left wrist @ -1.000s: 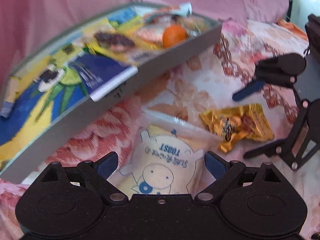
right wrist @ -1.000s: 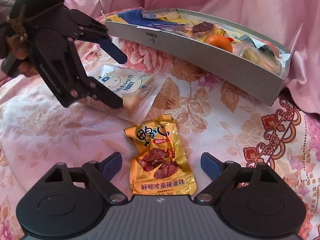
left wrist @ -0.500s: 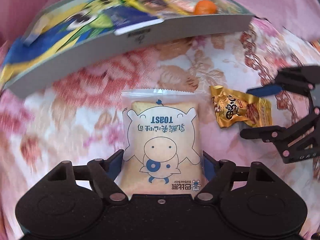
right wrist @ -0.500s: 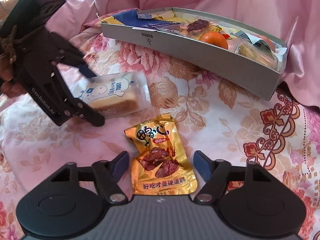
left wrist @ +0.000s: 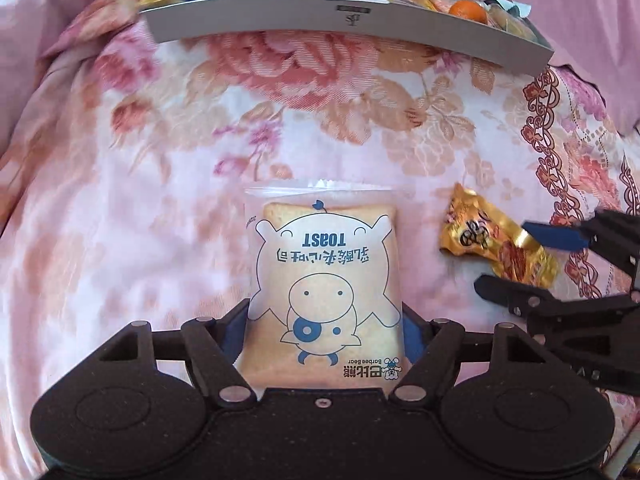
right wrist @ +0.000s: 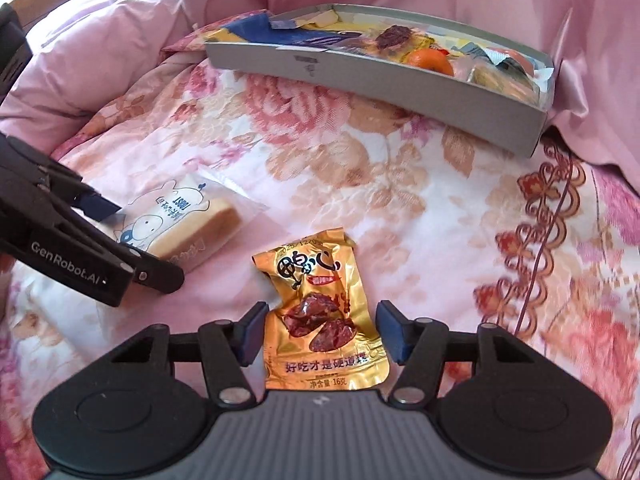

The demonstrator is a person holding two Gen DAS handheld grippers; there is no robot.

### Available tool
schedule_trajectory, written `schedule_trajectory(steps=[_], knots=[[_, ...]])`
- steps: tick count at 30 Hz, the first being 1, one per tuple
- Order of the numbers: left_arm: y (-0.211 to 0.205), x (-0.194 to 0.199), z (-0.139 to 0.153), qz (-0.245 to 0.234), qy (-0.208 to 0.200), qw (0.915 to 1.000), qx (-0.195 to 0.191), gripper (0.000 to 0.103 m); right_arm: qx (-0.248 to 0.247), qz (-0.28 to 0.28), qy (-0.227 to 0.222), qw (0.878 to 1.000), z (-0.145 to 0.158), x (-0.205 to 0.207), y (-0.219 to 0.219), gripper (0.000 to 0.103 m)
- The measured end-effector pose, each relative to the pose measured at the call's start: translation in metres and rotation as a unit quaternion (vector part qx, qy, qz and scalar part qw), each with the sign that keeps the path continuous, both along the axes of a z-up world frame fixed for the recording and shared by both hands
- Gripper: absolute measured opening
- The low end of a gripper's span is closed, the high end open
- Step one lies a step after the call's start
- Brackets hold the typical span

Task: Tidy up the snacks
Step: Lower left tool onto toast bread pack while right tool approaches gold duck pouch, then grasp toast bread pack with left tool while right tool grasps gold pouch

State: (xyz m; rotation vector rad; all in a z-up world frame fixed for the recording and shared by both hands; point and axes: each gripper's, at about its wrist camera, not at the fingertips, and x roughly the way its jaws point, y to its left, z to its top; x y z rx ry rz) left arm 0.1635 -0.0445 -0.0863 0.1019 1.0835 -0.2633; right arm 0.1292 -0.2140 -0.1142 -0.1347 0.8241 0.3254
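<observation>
On the floral bedspread point(left wrist: 200, 168) lie two loose snacks. One clear toast packet point(left wrist: 324, 288), printed with a blue cartoon pig, sits between the closing jaws of the left tool point(left wrist: 324, 330), pads at its sides. One gold foil meat packet point(right wrist: 320, 320), crinkled, lies between the right tool's point(right wrist: 320, 330) closing jaws, narrow gaps showing. One grey box point(right wrist: 400, 76) of snacks stands beyond.
</observation>
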Motion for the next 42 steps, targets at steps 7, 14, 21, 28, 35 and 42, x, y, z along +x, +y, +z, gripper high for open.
schedule_trajectory(steps=[7,14,21,28,35,42], knots=[[0.002,-0.014,0.002,-0.002,-0.034,0.9994,0.003,0.077,0.002,-0.009,-0.008,1.000,0.001,-0.028,0.008,0.066],[-0.004,-0.010,-0.009,-0.027,-0.055,0.9980,0.015,0.081,0.022,-0.016,-0.013,1.000,-0.009,-0.022,0.005,0.082],[-0.004,-0.011,-0.010,-0.029,-0.063,0.9975,0.014,0.079,0.016,-0.017,-0.025,0.999,-0.014,-0.024,0.011,0.079],[-0.004,-0.013,-0.009,-0.032,-0.068,0.9971,0.012,0.074,0.009,-0.016,-0.035,0.999,-0.012,-0.025,0.012,0.064],[-0.003,-0.015,-0.007,-0.030,-0.073,0.9969,0.006,0.070,-0.023,-0.001,-0.054,0.998,-0.012,-0.029,0.020,0.055],[-0.002,-0.017,-0.007,-0.027,-0.079,0.9965,0.000,0.068,-0.089,0.029,-0.089,0.992,-0.014,-0.037,0.035,0.048]])
